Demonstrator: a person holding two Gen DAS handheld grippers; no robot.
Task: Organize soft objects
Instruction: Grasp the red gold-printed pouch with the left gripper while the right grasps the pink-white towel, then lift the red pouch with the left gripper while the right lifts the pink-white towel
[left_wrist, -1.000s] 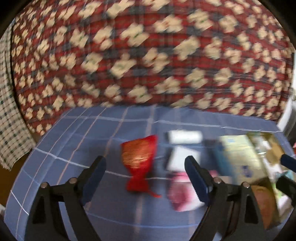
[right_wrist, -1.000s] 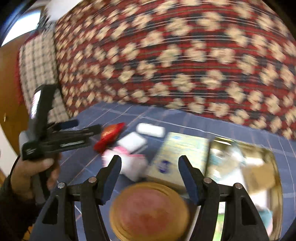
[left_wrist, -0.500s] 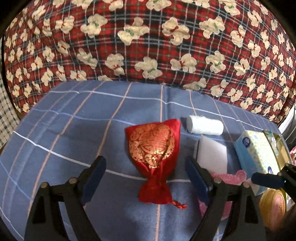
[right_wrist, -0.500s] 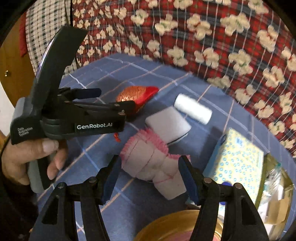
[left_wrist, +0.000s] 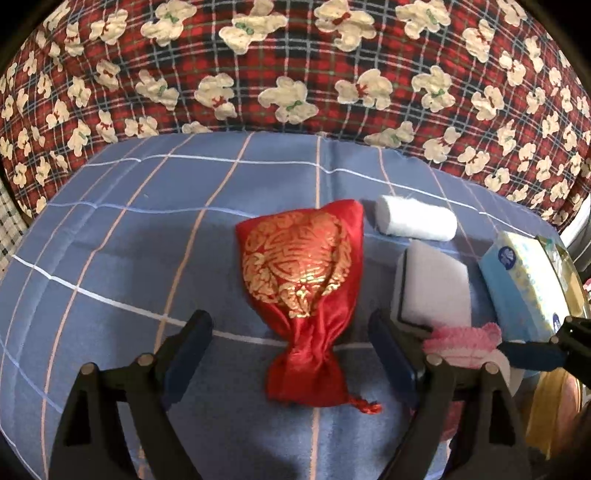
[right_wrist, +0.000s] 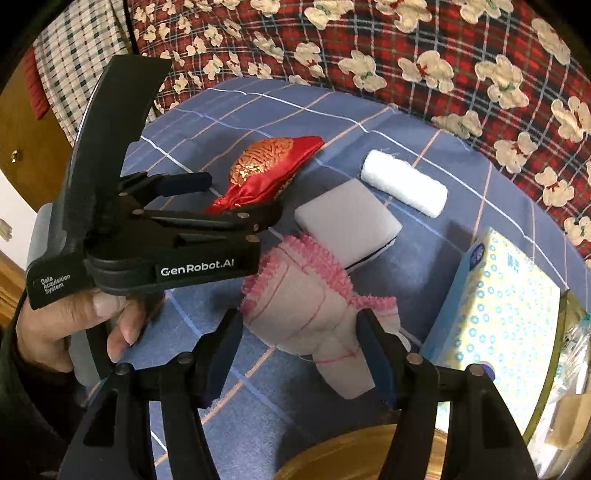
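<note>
Left gripper (left_wrist: 290, 349) open, jaws straddling the red pouch (left_wrist: 303, 280) on the blue cloth (left_wrist: 147, 229), pads clear of it; right gripper (right_wrist: 301, 354) open around the pink-trimmed cloth (right_wrist: 314, 306), no visible pinch; sponge (right_wrist: 347, 221) just beyond; white roll (right_wrist: 404, 186) further back; tissue pack (right_wrist: 502, 302) at right.

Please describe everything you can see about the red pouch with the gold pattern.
The red pouch looks like shiny satin with a gold printed emblem on its rounded, stuffed body. Its neck is drawn tight and flares below, ending in a small red knotted cord. It lies flat on the blue checked cloth, neck toward the camera, between the open fingers of the left gripper, which do not touch it. A white roll lies close to its upper right corner.
</note>
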